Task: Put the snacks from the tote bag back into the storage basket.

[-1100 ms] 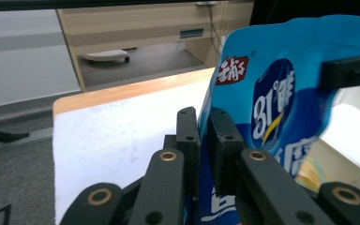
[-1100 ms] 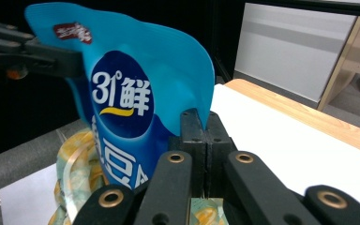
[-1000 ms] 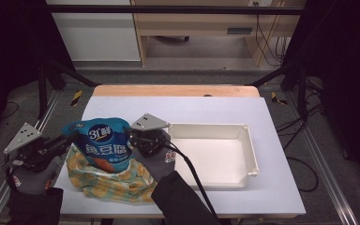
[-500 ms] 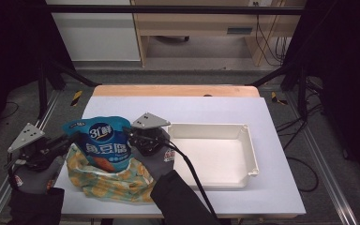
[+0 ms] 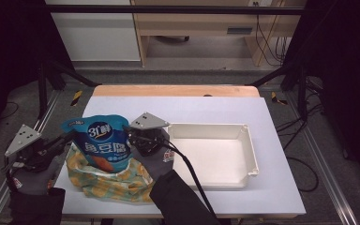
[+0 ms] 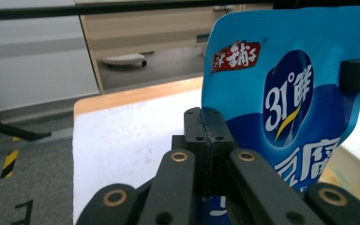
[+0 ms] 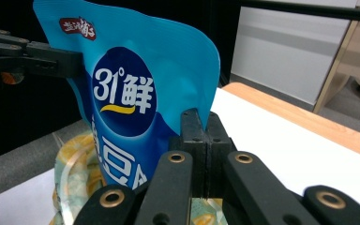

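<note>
Blue pouch (image 5: 101, 140) upright near the left front of the white bench (image 5: 215, 108), standing in a yellow-and-green patterned cloth bag (image 5: 108, 180) that spreads around its base. Held by both side edges.

Left gripper (image 5: 58, 143) at the pouch's left edge. Jaws just closing, now pressed together and clamped on that edge; in the left gripper view, left gripper (image 6: 205, 129) with pads meeting along a thin seam, the pouch (image 6: 286, 93) rising right beside and beyond the tips, its edge caught between them. Far side of the pouch there crossed by the other gripper's black jaw.

Right gripper (image 5: 130, 137) at the pouch's right edge, jaws likewise closed down and pinching it. In the right gripper view, right gripper (image 7: 201, 129) with pads together, pouch (image 7: 131, 89) edge running down into the closed tips, the cloth bag (image 7: 75, 168) visible below to the left. Left gripper's arm reaching in from the far left of that view, gripping the opposite edge.

White tray (image 5: 213, 150) just right of the right gripper, lying flat on the bench, open side up. Gloved hands and dark sleeves entering from the bottom of the high view. Wooden strip along the bench's far edge.
</note>
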### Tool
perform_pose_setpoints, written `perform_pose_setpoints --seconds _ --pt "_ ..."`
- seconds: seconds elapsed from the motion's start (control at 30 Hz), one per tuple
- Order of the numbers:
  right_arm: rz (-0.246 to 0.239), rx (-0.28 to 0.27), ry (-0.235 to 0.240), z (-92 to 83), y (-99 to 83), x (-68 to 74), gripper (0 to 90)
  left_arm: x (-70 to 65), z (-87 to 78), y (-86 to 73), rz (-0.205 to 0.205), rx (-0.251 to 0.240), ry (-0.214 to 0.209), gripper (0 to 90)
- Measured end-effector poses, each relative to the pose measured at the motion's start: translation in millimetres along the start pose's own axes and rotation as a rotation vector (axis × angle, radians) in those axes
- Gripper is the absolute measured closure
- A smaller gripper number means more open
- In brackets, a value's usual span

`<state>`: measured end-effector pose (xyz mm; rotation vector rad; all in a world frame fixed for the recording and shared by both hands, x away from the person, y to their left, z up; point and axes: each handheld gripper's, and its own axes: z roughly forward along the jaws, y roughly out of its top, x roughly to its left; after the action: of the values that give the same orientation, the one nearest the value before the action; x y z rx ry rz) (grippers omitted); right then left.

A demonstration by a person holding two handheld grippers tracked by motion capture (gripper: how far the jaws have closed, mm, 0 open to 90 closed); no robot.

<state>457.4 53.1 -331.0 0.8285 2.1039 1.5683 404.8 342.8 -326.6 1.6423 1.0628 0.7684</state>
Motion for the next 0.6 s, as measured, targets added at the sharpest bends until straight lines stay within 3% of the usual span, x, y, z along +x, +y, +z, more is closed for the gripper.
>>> perform_pose_setpoints --seconds 0.37,0.6 --pt "-0.04 -0.034 0.009 -13.1 16.8 6.7 90.0 -2.8 -15.4 12.4 -0.004 -0.057 -0.009 90.0" --pt "-0.047 -0.043 0.01 -18.1 23.8 7.8 90.0 -6.0 -21.9 18.4 0.002 -0.068 -0.012 90.0"
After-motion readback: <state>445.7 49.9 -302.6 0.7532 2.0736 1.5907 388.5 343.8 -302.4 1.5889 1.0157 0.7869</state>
